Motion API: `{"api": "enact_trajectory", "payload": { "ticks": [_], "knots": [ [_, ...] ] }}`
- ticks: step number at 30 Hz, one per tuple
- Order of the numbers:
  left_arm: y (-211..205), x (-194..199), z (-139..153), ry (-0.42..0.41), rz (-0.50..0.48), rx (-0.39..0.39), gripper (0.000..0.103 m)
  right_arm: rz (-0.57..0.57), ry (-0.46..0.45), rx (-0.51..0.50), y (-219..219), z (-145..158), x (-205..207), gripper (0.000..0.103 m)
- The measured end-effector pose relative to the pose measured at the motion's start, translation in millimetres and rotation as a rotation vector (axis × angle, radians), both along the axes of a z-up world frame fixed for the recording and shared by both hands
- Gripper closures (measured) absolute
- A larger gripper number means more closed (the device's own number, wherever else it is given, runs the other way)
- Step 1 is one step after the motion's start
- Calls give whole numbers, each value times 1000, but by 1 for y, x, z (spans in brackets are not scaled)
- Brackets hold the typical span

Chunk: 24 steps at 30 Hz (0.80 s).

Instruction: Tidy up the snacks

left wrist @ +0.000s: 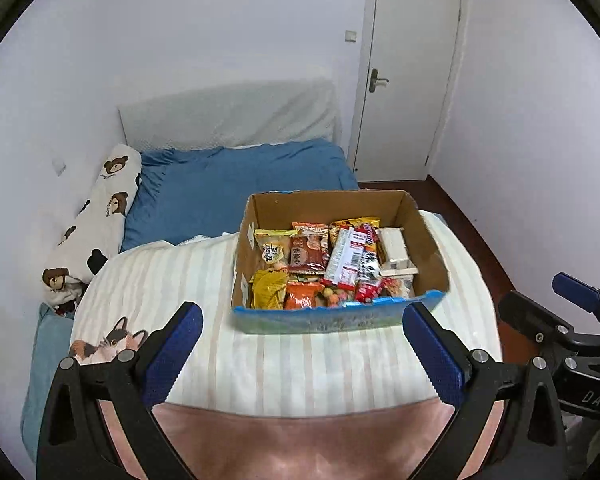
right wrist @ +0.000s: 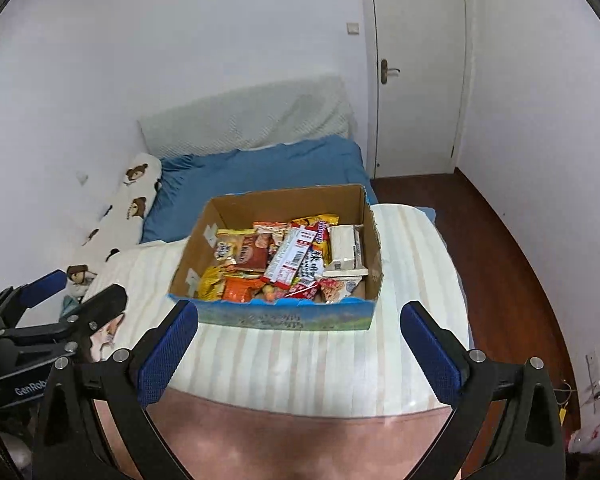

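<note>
An open cardboard box (left wrist: 432, 248) (right wrist: 284, 200) with a blue printed front stands on a striped cream blanket (left wrist: 292, 364) (right wrist: 300, 360) on the bed. Several snack packets fill it: a yellow packet (left wrist: 266, 288) (right wrist: 212, 284), an orange packet (left wrist: 302, 300) (right wrist: 240, 290), a long white and red bar (left wrist: 346, 258) (right wrist: 290, 254), a white carton (left wrist: 394, 250) (right wrist: 346, 250). My left gripper (left wrist: 302, 320) (right wrist: 72, 288) is open and empty, hovering short of the box front. My right gripper (right wrist: 298, 320) (left wrist: 540, 294) is open and empty too, just right of the left one.
A blue duvet (left wrist: 236, 188) (right wrist: 260, 168) lies behind the box. A bear-print bolster (left wrist: 96, 216) (right wrist: 128, 200) runs along the left wall. A pink cover (left wrist: 300, 448) lies at the near edge. A white door (left wrist: 408, 72) (right wrist: 420, 60) and dark wood floor (right wrist: 512, 272) are to the right.
</note>
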State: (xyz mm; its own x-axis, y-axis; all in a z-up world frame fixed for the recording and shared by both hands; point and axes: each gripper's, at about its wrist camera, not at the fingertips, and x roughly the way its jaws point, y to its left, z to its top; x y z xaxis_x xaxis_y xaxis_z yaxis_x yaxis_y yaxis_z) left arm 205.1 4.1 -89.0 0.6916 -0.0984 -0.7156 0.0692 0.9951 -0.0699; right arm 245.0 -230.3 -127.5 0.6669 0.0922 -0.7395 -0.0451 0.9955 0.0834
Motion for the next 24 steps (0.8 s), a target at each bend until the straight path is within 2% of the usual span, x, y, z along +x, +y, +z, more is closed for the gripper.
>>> {"api": "enact_trajectory", "payload": {
  "ticks": [3,12,24],
  "knots": [
    [3,-22,7,-15,6,-9,0,5,-20,12,1,12,-22,0],
    [7,-72,25,-80,45,29,0,-7,-87,11,2,40,-81,0],
    [11,-88,35,-106,43,18,0,-2,-144,-12,7,60,-101,0]
  ]
}}
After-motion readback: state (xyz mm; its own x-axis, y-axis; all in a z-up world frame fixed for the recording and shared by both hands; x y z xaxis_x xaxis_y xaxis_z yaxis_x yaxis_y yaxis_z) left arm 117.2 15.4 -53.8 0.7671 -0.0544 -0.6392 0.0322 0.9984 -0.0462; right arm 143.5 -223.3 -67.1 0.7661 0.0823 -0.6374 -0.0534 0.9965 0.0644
